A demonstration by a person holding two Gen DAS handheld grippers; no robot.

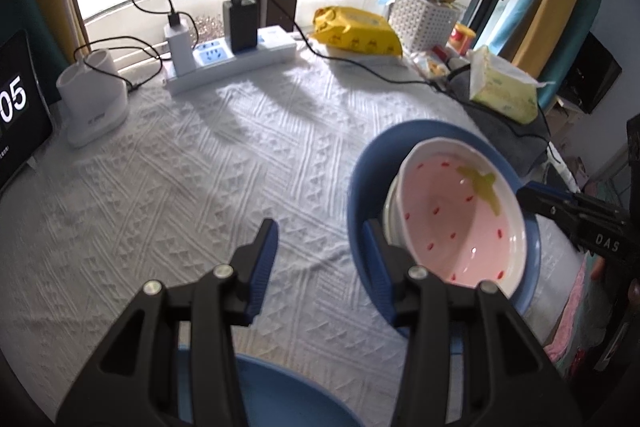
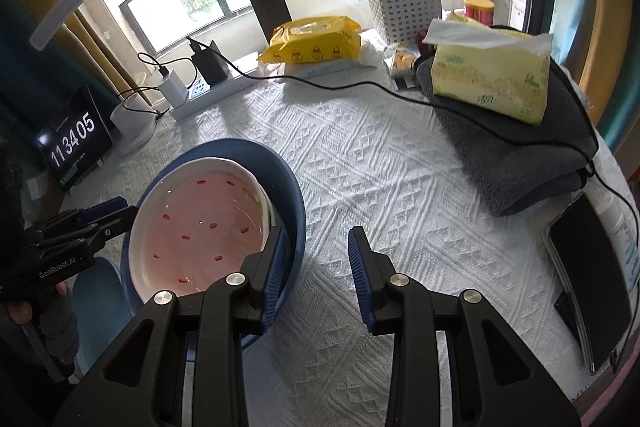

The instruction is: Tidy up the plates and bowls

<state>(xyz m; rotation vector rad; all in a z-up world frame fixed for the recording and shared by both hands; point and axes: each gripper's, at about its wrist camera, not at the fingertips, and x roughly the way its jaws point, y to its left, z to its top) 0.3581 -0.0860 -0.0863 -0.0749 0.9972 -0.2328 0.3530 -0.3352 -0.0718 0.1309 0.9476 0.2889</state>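
While the dishes wait to be sorted, a cloth-covered desk (image 1: 200,167) by the window carries the whole job at its near edge. At four o'clock in the left wrist view sits a blue bowl (image 1: 362,179) holding a short stack of white plates (image 1: 390,215), with a pink strawberry bowl (image 1: 460,219) nested on top. A second blue dish (image 1: 272,391) shows at six o'clock.

The left gripper (image 1: 320,263) and right gripper (image 2: 318,267) flank the blue bowl from nine and three o'clock. Each has its fingers released, one inside the rim and one outside, gripping nothing.

It looks like the approach to a two-handed lift. Next, both pairs should pinch the rim together, keeping the stack level.
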